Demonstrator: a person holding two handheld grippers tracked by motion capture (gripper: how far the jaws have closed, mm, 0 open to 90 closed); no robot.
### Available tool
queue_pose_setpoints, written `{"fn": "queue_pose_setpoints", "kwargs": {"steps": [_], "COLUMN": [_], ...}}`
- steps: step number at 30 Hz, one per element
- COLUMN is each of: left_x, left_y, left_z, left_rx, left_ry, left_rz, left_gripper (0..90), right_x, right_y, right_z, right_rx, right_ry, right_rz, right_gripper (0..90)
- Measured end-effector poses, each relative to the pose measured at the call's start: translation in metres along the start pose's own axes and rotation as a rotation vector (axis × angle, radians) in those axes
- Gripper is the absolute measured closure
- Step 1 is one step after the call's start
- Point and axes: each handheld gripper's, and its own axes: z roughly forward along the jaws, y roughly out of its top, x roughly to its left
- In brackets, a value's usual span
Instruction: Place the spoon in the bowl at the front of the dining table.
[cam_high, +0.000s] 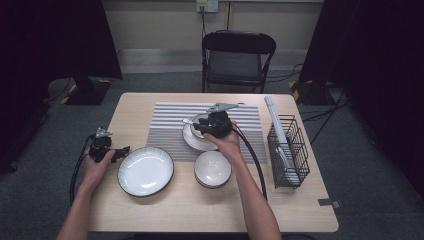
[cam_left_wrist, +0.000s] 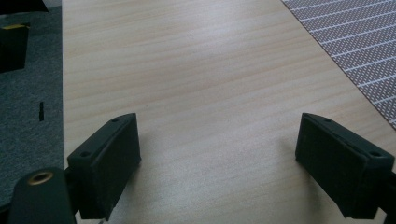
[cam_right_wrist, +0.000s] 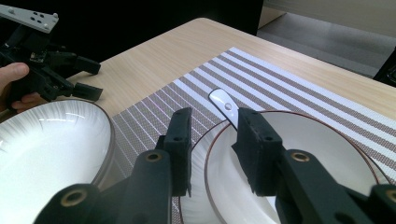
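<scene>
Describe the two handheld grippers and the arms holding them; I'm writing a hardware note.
Both the left gripper and the right gripper are black, each with two blocky jaws with screw holes and brass-coloured pivots. A grey three-cornered plate tops each, and a thick black cable trails back along each forearm. The forearms are bare, with no sleeves in view.

Taking the striped placemat (cam_high: 172, 122) as your anchor: you've got a big dark-rimmed plate (cam_high: 145, 171) sitting just off its front left corner on the counter (cam_high: 200, 210). A stack of small white bowls (cam_high: 213, 169) sits at its front edge. Off to its right stands a black wire basket (cam_high: 290, 155) with white stuff in it. Behind it, past the counter, there's a black folding chair (cam_high: 238, 55).
</scene>
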Motion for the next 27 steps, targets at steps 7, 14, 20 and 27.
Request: {"fn": "queue_pose_setpoints", "kwargs": {"steps": [7, 14, 20, 27], "left_x": [0.000, 0.000, 0.000, 0.000], "left_y": [0.000, 0.000, 0.000, 0.000], "left_z": [0.000, 0.000, 0.000, 0.000], "left_rx": [0.000, -0.001, -0.001, 0.000], "left_ry": [0.001, 0.003, 0.003, 0.003], "left_rz": [0.000, -0.002, -0.001, -0.002], "left_gripper": [13.4, 13.3, 13.3, 13.3], "right_x": [-0.002, -0.006, -0.008, -0.012], "right_y": [0.000, 0.001, 0.002, 0.003], "right_z": [-0.006, -0.010, -0.015, -0.025], "right_rx": [-0.009, -0.003, 0.006, -0.015], "right_ry": [-0.006, -0.015, -0.011, -0.049], "right_rz": [0.023, 0.045, 0.061, 0.065], "right_gripper": [57.1, 50.6, 46.9, 45.0]}}
